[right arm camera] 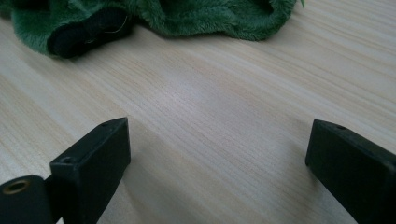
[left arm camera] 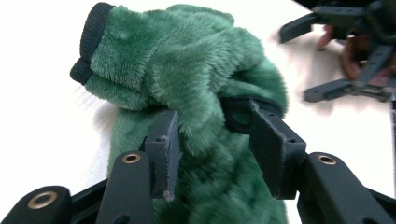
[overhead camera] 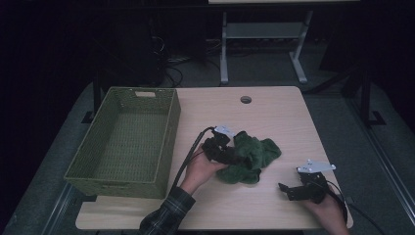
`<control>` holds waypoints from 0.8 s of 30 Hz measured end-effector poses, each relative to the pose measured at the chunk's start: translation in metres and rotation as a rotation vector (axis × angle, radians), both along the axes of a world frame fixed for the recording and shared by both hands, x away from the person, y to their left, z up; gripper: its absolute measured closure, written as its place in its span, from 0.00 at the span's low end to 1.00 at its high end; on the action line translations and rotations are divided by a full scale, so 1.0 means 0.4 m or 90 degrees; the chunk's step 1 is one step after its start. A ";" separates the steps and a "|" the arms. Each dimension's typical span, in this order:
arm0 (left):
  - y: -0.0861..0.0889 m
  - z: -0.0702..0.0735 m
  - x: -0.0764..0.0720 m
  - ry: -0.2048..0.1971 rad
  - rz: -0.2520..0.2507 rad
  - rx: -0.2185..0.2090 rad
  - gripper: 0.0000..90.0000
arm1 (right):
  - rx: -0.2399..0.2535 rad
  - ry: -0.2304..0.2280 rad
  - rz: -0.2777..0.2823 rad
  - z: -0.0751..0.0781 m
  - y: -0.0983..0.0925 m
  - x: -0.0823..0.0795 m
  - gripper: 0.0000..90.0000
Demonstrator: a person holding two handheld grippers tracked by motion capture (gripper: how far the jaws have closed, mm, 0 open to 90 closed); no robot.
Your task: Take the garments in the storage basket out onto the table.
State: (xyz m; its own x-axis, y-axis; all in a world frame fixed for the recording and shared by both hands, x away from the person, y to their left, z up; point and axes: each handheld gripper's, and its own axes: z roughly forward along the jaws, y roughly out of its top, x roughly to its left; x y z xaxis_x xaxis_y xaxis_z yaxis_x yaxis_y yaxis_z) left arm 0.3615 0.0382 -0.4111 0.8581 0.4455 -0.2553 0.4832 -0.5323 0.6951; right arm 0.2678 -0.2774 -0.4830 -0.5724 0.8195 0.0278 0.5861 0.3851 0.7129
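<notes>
Garment: a green fleece garment (overhead camera: 249, 155) with dark ribbed trim lies crumpled near the middle of the bench (overhead camera: 274, 112).
Left gripper: the left gripper (left arm camera: 215, 149) is at the garment's left edge, a fold of fleece standing between its jaws; the jaws are about half open and do not look clamped on the fold, so I judge it loose, not held.
Right gripper: the right gripper (right arm camera: 217, 163) is wide open and empty, low over bare wood.
Key relation: from the right gripper the garment lies straight ahead and a little left, apart from it; the left gripper is much the nearer.
Long axis: the heap runs roughly along the left gripper's pointing direction.
Basket: a green woven basket (overhead camera: 125, 142) sits on the far side of the left gripper from the garment.
</notes>
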 end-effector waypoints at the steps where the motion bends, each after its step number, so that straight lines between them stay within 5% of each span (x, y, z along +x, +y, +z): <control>1: 0.004 0.007 -0.007 -0.005 -0.006 -0.002 0.59 | 0.000 0.000 0.000 0.000 0.000 0.000 0.07; 7: 0.015 0.030 -0.047 -0.004 -0.028 -0.016 0.70 | 0.000 0.000 0.000 0.000 0.000 0.000 0.07; 14: -0.001 0.011 -0.095 0.016 -0.057 -0.019 0.78 | 0.000 -0.001 0.001 0.000 0.000 0.000 0.07; 24: -0.028 -0.065 -0.111 -0.002 -0.053 0.043 0.67 | 0.000 0.000 0.000 0.000 0.000 0.000 0.07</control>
State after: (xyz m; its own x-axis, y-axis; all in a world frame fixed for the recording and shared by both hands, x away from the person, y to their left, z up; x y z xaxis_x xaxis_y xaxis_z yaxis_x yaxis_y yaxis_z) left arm 0.3171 0.0269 -0.4372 0.8934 0.3893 -0.2243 0.4336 -0.6158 0.6579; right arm 0.2679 -0.2774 -0.4830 -0.5725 0.8194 0.0279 0.5856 0.3849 0.7134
